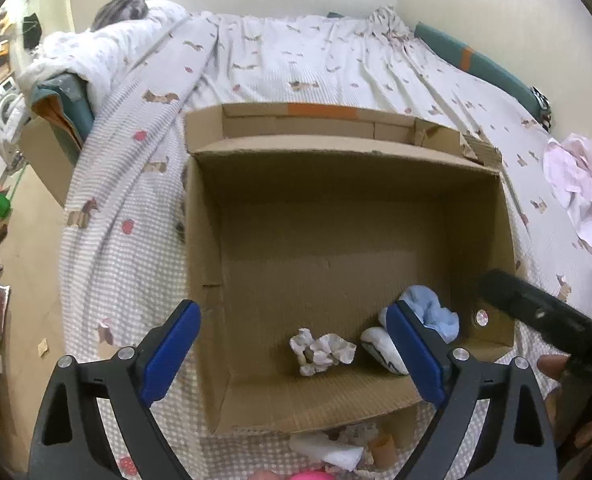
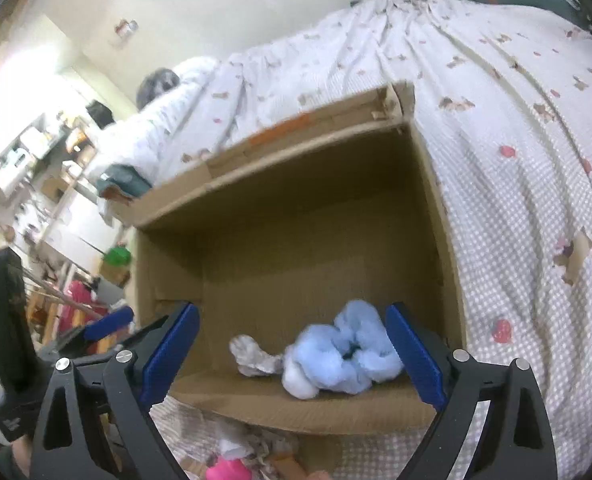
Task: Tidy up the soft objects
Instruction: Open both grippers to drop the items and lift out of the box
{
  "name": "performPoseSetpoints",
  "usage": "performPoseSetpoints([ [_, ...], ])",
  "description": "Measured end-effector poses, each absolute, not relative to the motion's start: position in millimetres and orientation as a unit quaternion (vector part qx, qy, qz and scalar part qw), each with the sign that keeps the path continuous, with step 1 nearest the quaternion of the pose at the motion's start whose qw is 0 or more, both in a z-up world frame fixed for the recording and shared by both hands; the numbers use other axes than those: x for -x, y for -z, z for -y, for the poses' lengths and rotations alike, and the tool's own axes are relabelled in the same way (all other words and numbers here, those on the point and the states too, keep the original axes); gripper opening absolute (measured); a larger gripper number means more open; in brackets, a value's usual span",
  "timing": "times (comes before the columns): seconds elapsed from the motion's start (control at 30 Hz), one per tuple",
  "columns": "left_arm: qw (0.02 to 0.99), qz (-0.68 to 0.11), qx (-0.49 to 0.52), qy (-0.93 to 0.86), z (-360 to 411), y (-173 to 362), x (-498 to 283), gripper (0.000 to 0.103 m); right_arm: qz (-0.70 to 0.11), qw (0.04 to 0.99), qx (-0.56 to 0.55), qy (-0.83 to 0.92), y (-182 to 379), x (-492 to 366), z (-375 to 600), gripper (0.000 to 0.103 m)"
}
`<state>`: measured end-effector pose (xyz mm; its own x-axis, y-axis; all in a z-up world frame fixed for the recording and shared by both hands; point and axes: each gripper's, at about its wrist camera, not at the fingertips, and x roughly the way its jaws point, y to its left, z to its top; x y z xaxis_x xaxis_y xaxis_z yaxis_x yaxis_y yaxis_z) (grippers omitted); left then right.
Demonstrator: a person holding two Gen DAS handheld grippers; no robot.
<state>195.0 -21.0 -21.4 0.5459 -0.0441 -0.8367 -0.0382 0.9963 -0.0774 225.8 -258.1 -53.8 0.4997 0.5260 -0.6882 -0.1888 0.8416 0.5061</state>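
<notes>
An open cardboard box [image 1: 204, 248] lies on the bed. Inside, near its front wall, lie a crumpled white-grey cloth [image 1: 322, 350], a white sock-like piece [image 1: 376, 344] and a fluffy light-blue cloth [image 1: 436, 312]. My left gripper [image 1: 292, 354] is open and empty above the box's front edge. My right gripper [image 2: 292, 354] is open and empty, with the blue cloth [image 2: 344, 354] lying in the box between its fingers [image 2: 414, 354] and a grey-white cloth [image 2: 252, 358] beside it. The box wall [image 2: 432, 200] rises on the right.
A checked bedsheet [image 1: 128, 184] with small prints covers the bed. A pink-white garment [image 1: 576, 184] lies at the right. Loose white and pink items [image 1: 328, 454] lie in front of the box. The floor and cluttered shelves [image 2: 36, 152] are on the left.
</notes>
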Motion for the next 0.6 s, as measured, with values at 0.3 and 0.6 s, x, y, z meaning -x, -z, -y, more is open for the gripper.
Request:
performPoseSetpoints([
  [0.3, 0.899, -0.437, 0.028, -0.001, 19.3, -5.5, -166.5, 0.095, -0.428, 0.860, -0.179, -0.213, 34.8, -208.2, 260.6, 0.103],
  [0.6, 0.894, -0.446, 0.030, -0.016, 0.2, -9.4, -129.8, 0.095, -0.447, 0.851, -0.169, -0.219, 37.7, -175.8, 264.1, 0.103],
])
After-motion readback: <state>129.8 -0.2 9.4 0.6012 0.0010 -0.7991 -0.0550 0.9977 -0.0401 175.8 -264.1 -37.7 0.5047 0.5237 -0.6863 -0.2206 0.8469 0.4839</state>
